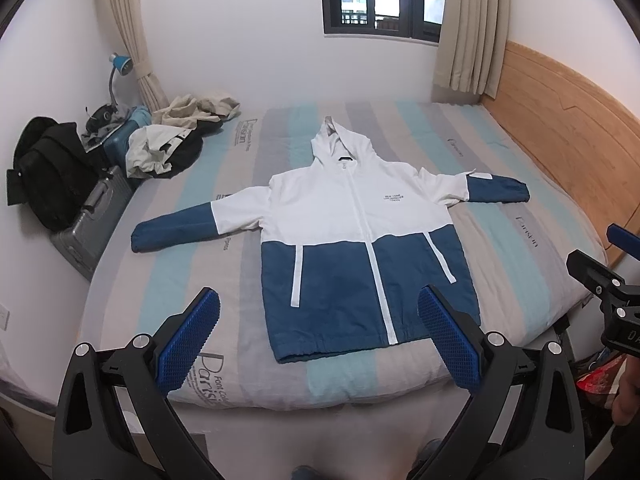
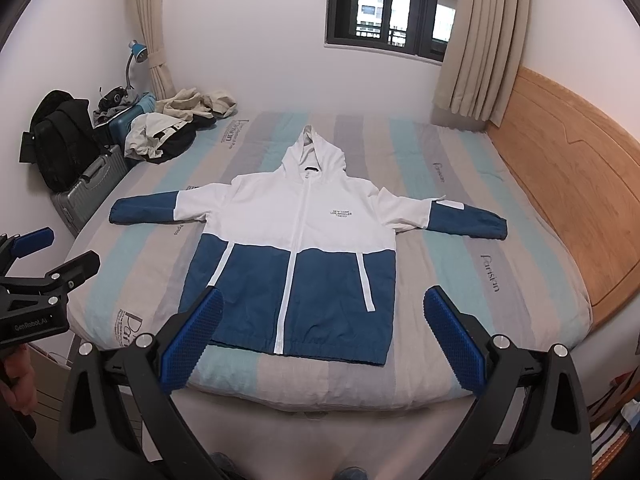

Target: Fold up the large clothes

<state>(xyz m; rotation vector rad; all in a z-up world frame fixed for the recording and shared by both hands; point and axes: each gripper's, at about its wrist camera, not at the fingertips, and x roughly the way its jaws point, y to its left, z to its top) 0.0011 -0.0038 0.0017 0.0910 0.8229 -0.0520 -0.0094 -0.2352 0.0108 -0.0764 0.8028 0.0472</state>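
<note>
A white and blue hooded jacket (image 1: 352, 232) lies flat and face up on the striped bed (image 1: 192, 224), sleeves spread out to both sides, hood toward the far wall. It also shows in the right wrist view (image 2: 296, 248). My left gripper (image 1: 320, 312) is open and empty, held above the bed's near edge in front of the jacket's hem. My right gripper (image 2: 322, 316) is open and empty too, at the same near edge. The right gripper also shows at the right edge of the left wrist view (image 1: 608, 264), and the left gripper at the left edge of the right wrist view (image 2: 48, 256).
A heap of other clothes (image 1: 176, 140) lies on the bed's far left corner. A grey suitcase (image 1: 92, 220), a black backpack (image 1: 44, 168) and a blue lamp (image 1: 120, 64) stand left of the bed. A wooden headboard (image 1: 568, 136) runs along the right.
</note>
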